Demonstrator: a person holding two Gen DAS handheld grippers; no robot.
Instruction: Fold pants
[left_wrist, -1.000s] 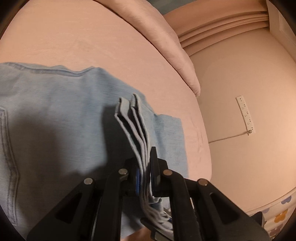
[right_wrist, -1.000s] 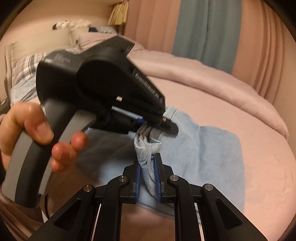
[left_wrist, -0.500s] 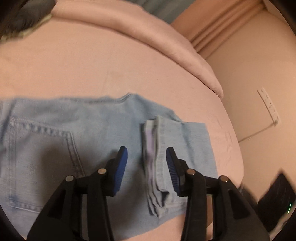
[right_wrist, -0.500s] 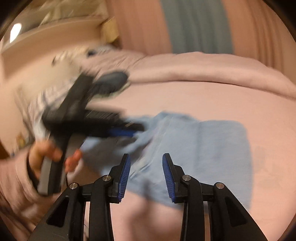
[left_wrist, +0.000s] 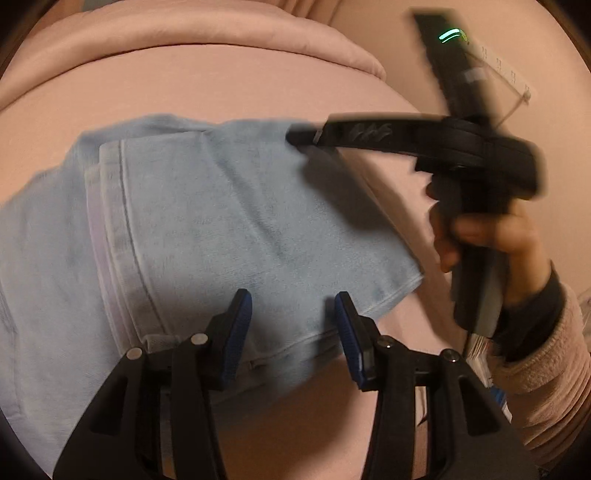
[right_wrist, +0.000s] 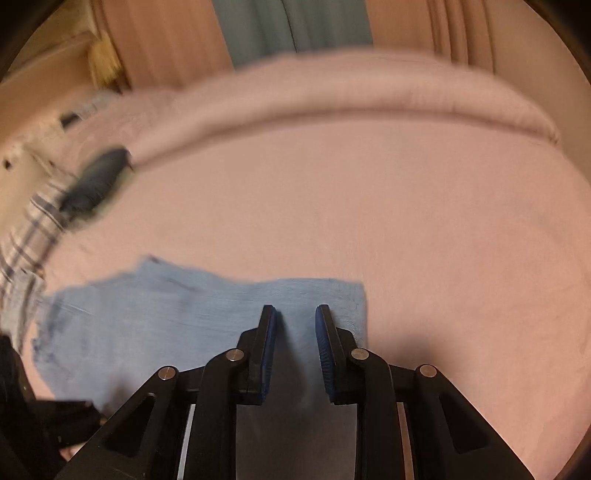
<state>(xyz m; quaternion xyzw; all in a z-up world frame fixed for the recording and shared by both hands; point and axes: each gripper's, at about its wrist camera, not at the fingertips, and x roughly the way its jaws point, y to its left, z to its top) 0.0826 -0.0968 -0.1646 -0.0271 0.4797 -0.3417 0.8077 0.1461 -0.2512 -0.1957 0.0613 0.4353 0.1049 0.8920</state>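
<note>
Light blue denim pants lie folded flat on a pink bed. The leg hems rest across the folded stack at the left. My left gripper is open and empty above the near edge of the pants. My right gripper is open and empty over the right end of the pants. The right gripper also shows in the left wrist view, held in a hand over the far right corner of the pants; it is blurred there.
The pink bed sheet spreads around the pants. A rolled pink duvet lies along the far side. A dark garment and plaid bedding are at the far left. A power strip is on the floor to the right.
Both grippers opened and let go of the leg hems, which now lie flat on the stack. Both then drew back, the right one swinging to the right end of the pants.
</note>
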